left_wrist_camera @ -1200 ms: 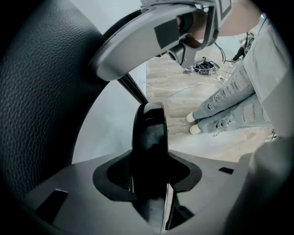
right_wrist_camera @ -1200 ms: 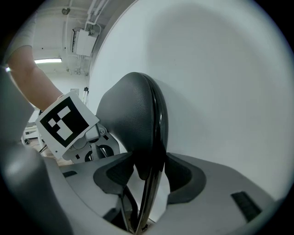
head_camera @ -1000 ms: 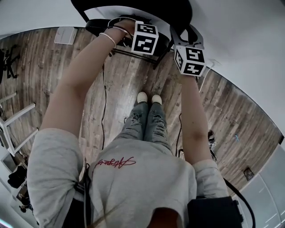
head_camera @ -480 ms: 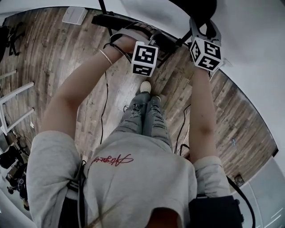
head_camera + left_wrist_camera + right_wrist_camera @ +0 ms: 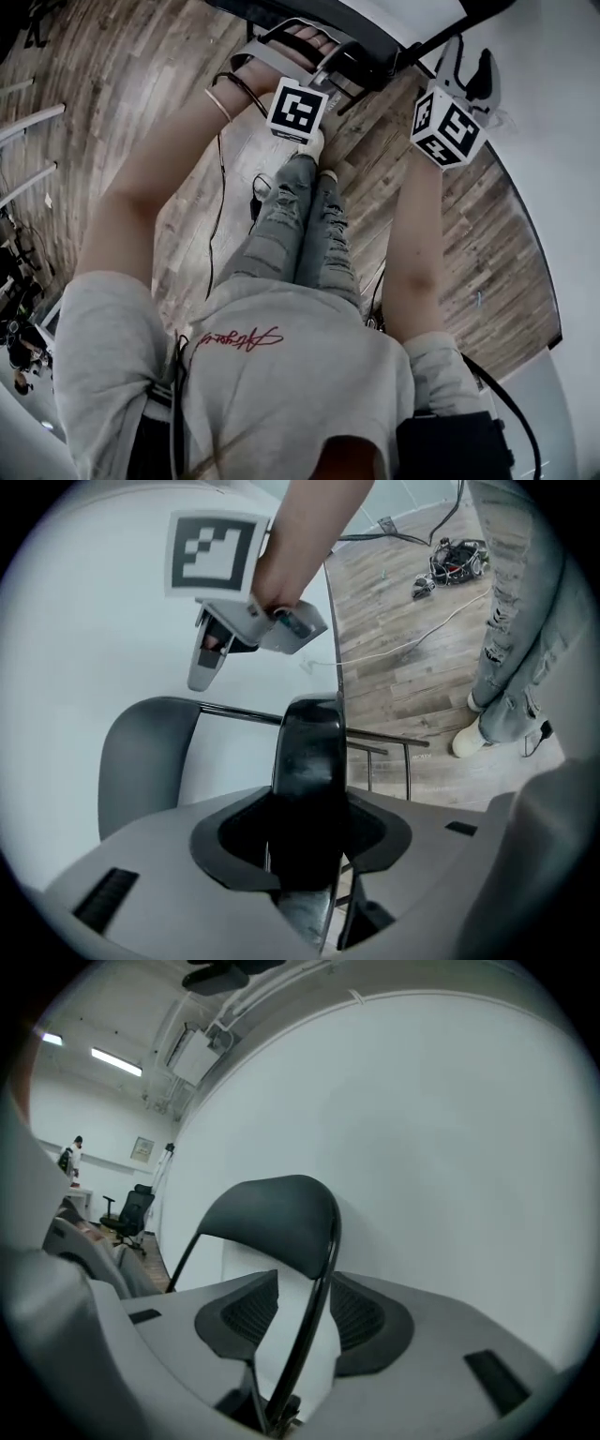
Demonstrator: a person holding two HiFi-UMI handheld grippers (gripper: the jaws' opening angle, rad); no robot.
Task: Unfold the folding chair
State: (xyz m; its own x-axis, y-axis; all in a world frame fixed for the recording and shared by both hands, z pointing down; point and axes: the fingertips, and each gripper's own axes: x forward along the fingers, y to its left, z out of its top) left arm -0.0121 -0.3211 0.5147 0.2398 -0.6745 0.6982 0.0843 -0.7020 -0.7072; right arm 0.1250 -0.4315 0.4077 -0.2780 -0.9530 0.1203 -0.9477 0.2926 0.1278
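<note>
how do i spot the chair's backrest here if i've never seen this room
Start at the plain white wall; the black-framed folding chair stands in front of it. The backrest is the dark curved pad bridging the tops of its thin tubes, the only broad, rounded panel up there.

Arms outstretched, left tool clamped on chair, right tool jaws apart astride it, just closing

Chair seat – glossy black, vinyl-like; frame tube – smooth black metal; floor – matt wood planks.
</note>
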